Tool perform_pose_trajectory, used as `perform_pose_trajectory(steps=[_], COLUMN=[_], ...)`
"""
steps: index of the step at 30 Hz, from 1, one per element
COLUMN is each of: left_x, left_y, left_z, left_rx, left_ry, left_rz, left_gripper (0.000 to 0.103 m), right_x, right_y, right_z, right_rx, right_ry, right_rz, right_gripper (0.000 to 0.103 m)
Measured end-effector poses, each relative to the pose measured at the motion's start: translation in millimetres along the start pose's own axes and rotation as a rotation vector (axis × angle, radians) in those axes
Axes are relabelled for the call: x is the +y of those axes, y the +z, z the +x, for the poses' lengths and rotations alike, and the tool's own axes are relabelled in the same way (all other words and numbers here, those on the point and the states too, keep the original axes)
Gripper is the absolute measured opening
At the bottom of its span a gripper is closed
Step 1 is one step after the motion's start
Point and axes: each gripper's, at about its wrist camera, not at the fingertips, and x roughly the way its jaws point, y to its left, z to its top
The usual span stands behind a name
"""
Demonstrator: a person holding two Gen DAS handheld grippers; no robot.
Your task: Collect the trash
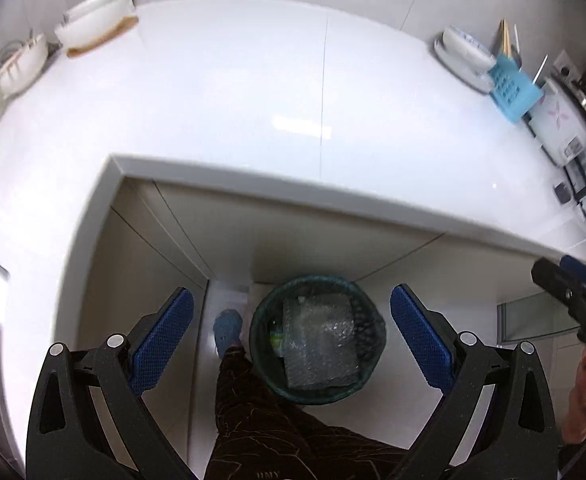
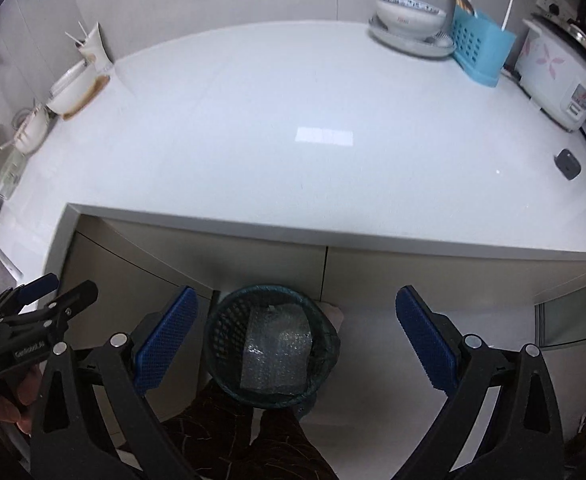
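A dark green mesh waste bin (image 1: 375,334) (image 2: 223,322) stands on the floor under the counter's front edge. A sheet of clear bubble wrap (image 1: 319,344) (image 2: 277,356) lies inside it. My left gripper (image 1: 291,346) hangs high above the bin, open, nothing between its blue pads (image 1: 161,348). My right gripper (image 2: 297,346) is also open and empty above the bin, its blue pads (image 2: 425,344) wide apart. Each gripper shows at the edge of the other's view: the right gripper (image 1: 573,292) and the left gripper (image 2: 33,312).
The white counter (image 1: 253,100) (image 2: 293,112) carries bowls on a wooden board (image 2: 77,88) at the left, a bowl on a plate (image 2: 409,20), a blue utensil basket (image 2: 479,48) and a rice cooker (image 2: 561,76) at the right. The person's leg (image 1: 253,412) and blue slipper (image 1: 227,328) stand beside the bin.
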Motion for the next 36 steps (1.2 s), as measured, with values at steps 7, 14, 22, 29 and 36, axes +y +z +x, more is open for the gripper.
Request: perform_pose_trajectory(steps=[7,14,22,29,36], left_x=[-11.7,-16.8,-18.5,-20.2,-23.7], left_y=[11.0,7.1,1.1,-0.9,-2.3], left_z=[-43.6,-74.5,-83.6,-90.0,-93.8], left_rx=[-0.011,-0.039,-0.044,-0.056,-0.057], left_ry=[0.012,0.027,0.034,0.037,0.034], left_rz=[0.016,0.03,0.042,0.052,0.058], left_gripper=[0.097,0.097,0.097,0.097,0.097], right_x=[10.7,18.6,17.2,16.5,15.7], right_y=[7.2,2.6,-0.9,-2.5,-3.7], right_z=[-55.7,-81.6,-86.1,-89.0,-90.9], right_rx=[-0.044,-0.075,-0.076,-0.081,-0.085], right_ry=[0.017,-0.032,-0.025,-0.023,-0.023], right_rz=[-0.017,-0.048,-0.035,-0.03,-0.029], right_gripper=[0.095,0.095,0.095,0.095,0.095])
